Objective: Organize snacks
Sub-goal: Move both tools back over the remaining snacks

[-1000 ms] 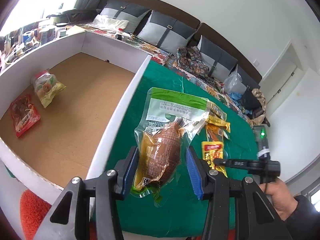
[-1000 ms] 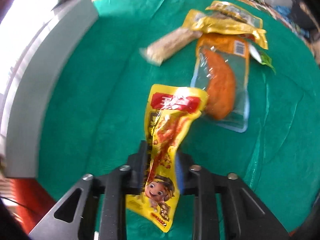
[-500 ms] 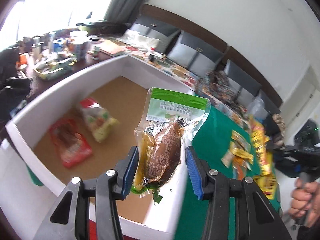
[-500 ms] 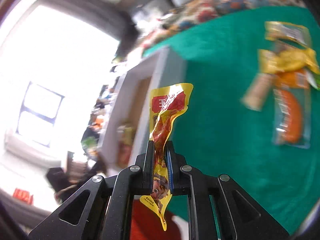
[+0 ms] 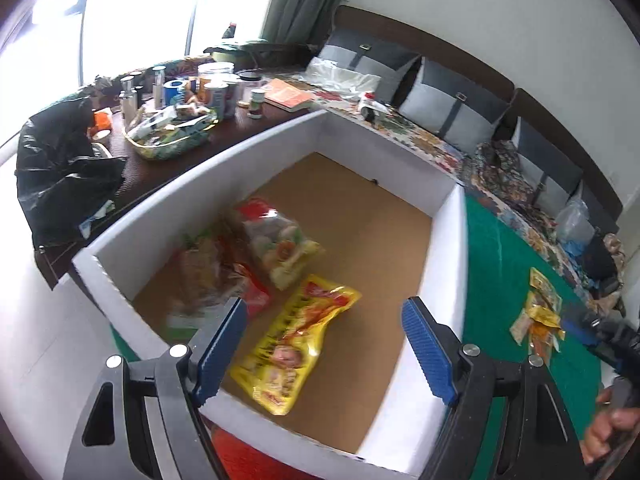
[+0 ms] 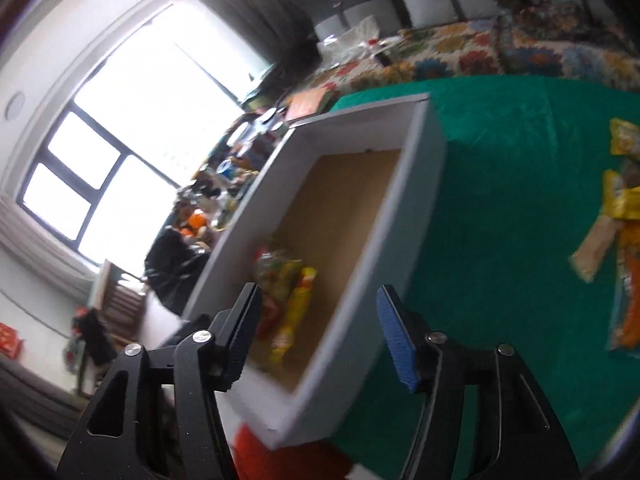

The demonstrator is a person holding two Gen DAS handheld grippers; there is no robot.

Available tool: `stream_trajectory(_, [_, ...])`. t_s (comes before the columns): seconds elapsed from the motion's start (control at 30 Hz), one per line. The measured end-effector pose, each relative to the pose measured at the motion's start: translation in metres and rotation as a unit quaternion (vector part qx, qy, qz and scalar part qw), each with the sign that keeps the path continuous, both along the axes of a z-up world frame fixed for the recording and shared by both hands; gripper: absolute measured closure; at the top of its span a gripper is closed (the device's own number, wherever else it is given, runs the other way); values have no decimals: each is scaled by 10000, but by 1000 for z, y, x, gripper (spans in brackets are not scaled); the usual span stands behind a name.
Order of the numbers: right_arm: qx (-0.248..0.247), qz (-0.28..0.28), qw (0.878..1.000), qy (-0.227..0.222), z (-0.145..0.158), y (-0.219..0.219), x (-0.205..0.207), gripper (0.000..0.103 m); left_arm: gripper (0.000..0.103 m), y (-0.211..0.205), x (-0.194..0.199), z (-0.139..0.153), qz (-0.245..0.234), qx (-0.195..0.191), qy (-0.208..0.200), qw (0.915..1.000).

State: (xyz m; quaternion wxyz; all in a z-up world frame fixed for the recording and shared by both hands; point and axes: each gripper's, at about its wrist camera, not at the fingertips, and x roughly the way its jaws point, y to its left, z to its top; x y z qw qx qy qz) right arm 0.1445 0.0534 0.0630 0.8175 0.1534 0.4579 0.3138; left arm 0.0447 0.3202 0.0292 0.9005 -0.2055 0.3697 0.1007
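No text is showing clearly enough to read; the print on the yellow snack packet [image 5: 298,338] is staying too blurred.

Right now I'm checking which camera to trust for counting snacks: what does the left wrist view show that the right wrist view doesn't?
Only the left wrist view: the blurred green-topped pouch by the box's near-left corner, the person's hand at the right edge, and the dark side table's jars in clear focus.

Only the right wrist view: the window and the orange snack pack on the green cloth.

Both: the white box with the yellow pouch inside, and open, empty jaws that have just been opening.
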Motion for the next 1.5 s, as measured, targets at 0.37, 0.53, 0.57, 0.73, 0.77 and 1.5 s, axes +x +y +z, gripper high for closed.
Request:
stream_trajectory(0.37, [-3769, -2184, 8983, -581, -161, -287, -45, 34, 2, -226, 55, -41, -2265, -31, 214, 9738])
stream_trajectory(0.53, [-3571, -2740, 8919, -444, -180, -356, -48, 34, 3, -275, 89, -113, -2222, 183, 967, 9700])
stream_trajectory(0.57, [-3422, -2834, 8951, -376, -177, -364, -48, 34, 3, -278, 95, -123, -2164, 189, 1008, 9709])
stream_trajectory(0.73, [-2933, -3037, 9063, -188, -170, -379, -31, 34, 2, -293, 113, -139, -2076, 727, 702, 9730])
stream_trajectory(0.77, [-2911, -3031, 9072, -209, -163, -376, -35, 34, 2, -298, 119, -140, -2069, 983, 710, 9708])
stream_trajectory(1.5, [-2791, -3184, 9058, -150, -161, -376, -53, 14, 0, -303, 132, -145, -2075, 1332, 794, 9659])
